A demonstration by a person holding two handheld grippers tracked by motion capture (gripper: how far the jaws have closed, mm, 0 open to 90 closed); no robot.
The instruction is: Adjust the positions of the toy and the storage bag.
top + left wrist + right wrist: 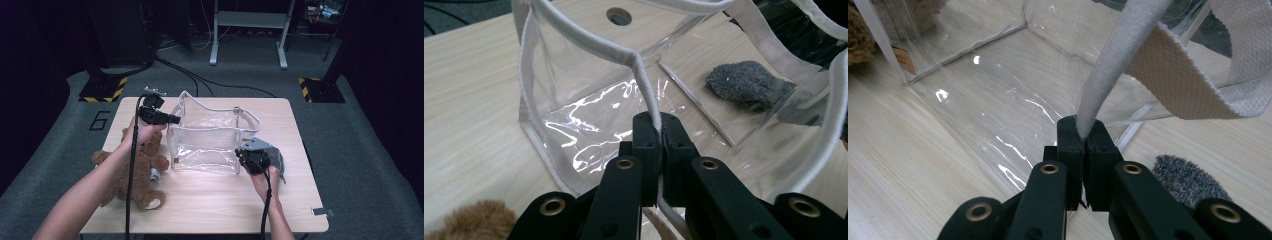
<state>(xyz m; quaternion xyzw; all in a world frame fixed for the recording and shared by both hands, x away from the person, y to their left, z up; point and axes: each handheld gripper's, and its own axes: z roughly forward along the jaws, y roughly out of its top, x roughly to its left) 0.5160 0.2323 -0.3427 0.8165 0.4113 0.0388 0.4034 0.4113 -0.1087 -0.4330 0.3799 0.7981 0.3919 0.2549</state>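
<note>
The left gripper (658,131) has its jaws pinched tight on the white trim (646,90) of the clear bag (589,115), the cord-like edge running up from between the pads. The right gripper (1083,132) likewise clamps its jaws on the bag's white webbing strap (1113,70), which rises and folds over to the right.

In the high view the left gripper (172,120) grips the bag (210,137) at its left upper rim and the right gripper (239,152) holds it at the lower right corner, so the bag stands open-topped between them, near the middle of the table (220,200). A brown teddy bear (137,172) lies on the table just left of the bag, under the left forearm. A grey fuzzy item (277,160) rests on the table just right of the bag, beside the right hand.
</note>
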